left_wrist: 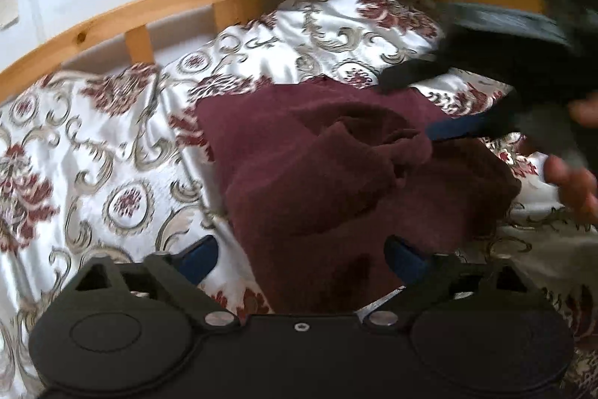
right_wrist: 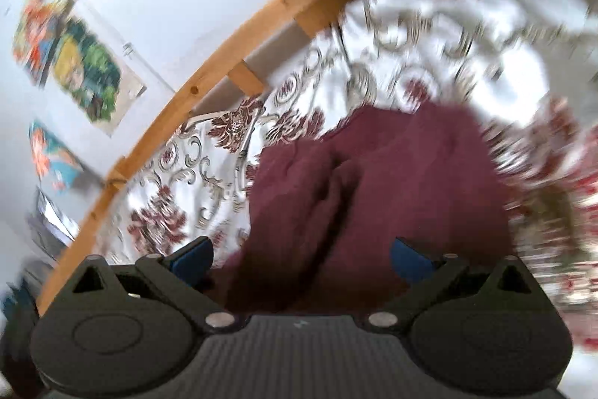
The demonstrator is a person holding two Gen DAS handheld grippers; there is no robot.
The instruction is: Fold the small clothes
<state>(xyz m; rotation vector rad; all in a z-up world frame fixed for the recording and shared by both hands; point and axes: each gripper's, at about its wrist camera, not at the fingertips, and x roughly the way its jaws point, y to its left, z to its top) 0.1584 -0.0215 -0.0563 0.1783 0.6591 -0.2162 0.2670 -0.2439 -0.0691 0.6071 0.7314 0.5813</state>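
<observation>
Maroon cloth (left_wrist: 336,174) is lying rumpled on the bed, spread over a white bedspread (left_wrist: 93,144) patterned with dark red flowers and grey scrolls. A twisted fold is bunching up near its middle. The left hand-held gripper (left_wrist: 301,258) is hovering just over the cloth's near edge, its blue-tipped fingers (left_wrist: 202,255) standing wide apart with nothing pinched between them; the fabric is sitting below and ahead of the gap. The right hand-held gripper (right_wrist: 301,258) is likewise spread, its fingers apart and empty, with the cloth (right_wrist: 373,193) lying straight ahead and beneath it. From the left wrist view, that right hand-held gripper (left_wrist: 418,107) is reaching in from the right side, blurred, its tips near the twisted fold; whether they are touching the cloth I cannot tell. A person's hand (left_wrist: 572,182) is showing at the right edge. A wooden bed rail (left_wrist: 157,2) is running behind the bedspread, against a white wall carrying colourful pictures (right_wrist: 86,77).
</observation>
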